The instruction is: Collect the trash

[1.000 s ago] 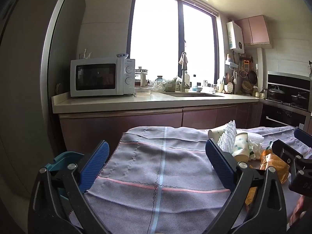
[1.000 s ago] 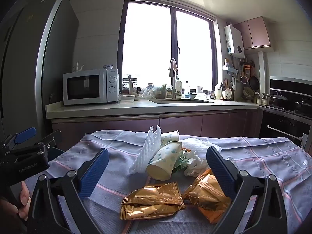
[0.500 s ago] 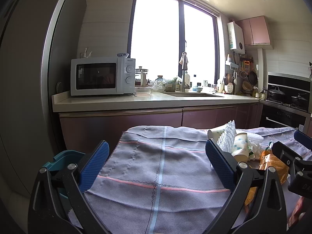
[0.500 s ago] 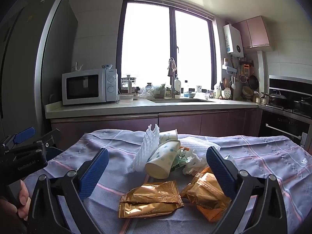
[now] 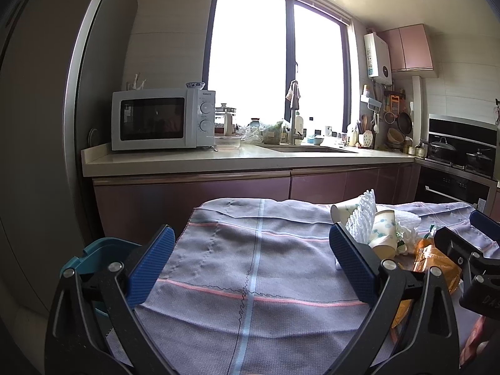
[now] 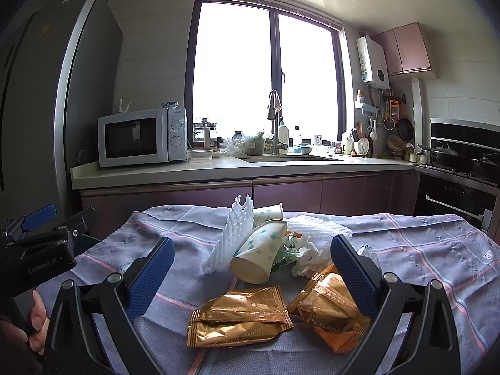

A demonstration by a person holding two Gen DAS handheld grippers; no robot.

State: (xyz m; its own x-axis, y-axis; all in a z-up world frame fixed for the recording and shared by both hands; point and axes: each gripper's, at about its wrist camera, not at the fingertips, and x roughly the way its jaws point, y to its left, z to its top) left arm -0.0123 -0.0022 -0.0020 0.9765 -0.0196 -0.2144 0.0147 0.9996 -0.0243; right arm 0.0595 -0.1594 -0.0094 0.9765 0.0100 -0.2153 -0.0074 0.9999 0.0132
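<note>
Currently both my grippers hover level over the table, pointed toward the kitchen counter (image 6: 218, 172); left gripper (image 5: 251, 265) has its jaws spread wide with nothing between them, over bare grey plaid cloth (image 5: 250, 250); right gripper (image 6: 250, 273) is likewise wide open and empty, aimed at the trash pile; my hand (image 6: 36, 322) shows on the left gripper's handle in the right view. Trash sits mid-table: two gold snack wrappers (image 6: 240, 317) nearest me, just beyond them a tipped paper cup (image 6: 259, 251) with its mouth toward me, white foam netting (image 6: 231, 237) leaning against it, a second cup (image 6: 268, 212) behind, crumpled white tissue (image 6: 307, 254) beside. Teal bin (image 5: 100, 256) sits off the table's left edge; contents not visible.
</note>
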